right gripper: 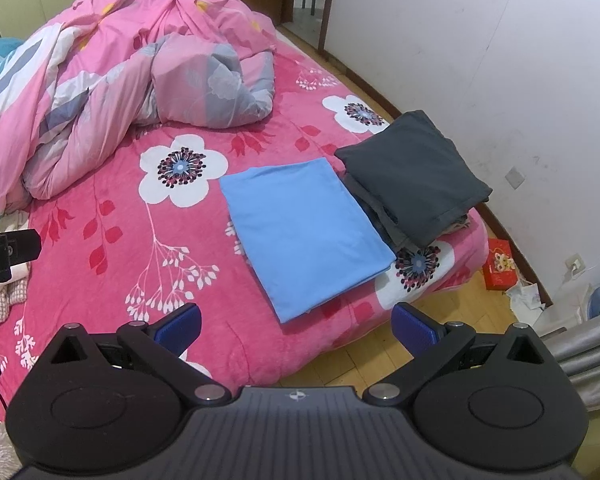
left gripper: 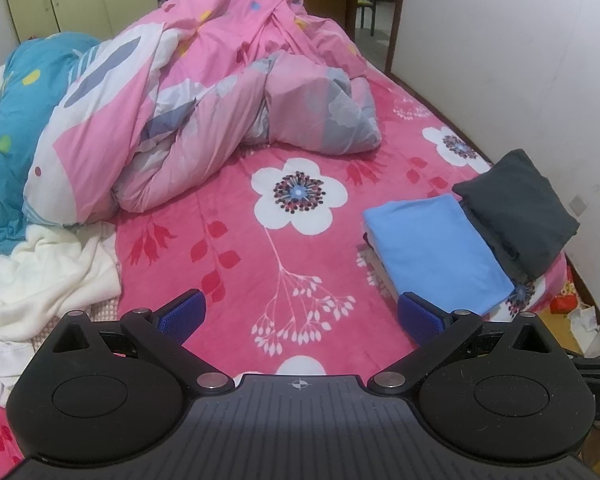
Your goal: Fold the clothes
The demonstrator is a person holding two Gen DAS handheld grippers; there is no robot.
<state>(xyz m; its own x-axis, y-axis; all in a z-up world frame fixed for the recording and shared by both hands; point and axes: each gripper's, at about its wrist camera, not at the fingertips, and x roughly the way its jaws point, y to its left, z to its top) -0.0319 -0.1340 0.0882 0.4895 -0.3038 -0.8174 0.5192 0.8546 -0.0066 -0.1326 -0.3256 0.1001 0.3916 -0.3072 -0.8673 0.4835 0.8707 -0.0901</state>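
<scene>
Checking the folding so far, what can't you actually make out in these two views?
- Clothes under the dark grey garment: right wrist view, covered by it.
- White clothes pile: left wrist view, cut off by the edge and gripper body.
- Blue garment: type unclear, folded flat.

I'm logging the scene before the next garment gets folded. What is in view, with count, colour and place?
Folded blue garment: one, light blue, flat near the bed's right edge.
Folded dark garment: one, charcoal, atop a small stack beside the blue one, nearer the wall.
Unfolded pale clothes: a heap, cream-white, on the bed's left side.
Duvet: one, pink with grey and white, bunched at the far end.
Blue bedding: one, turquoise, far left.
Bedspread: one, pink with white flowers.
Red box: one, on the floor by the wall.
Left tongs: open, empty.
Right tongs: open, empty.
</scene>
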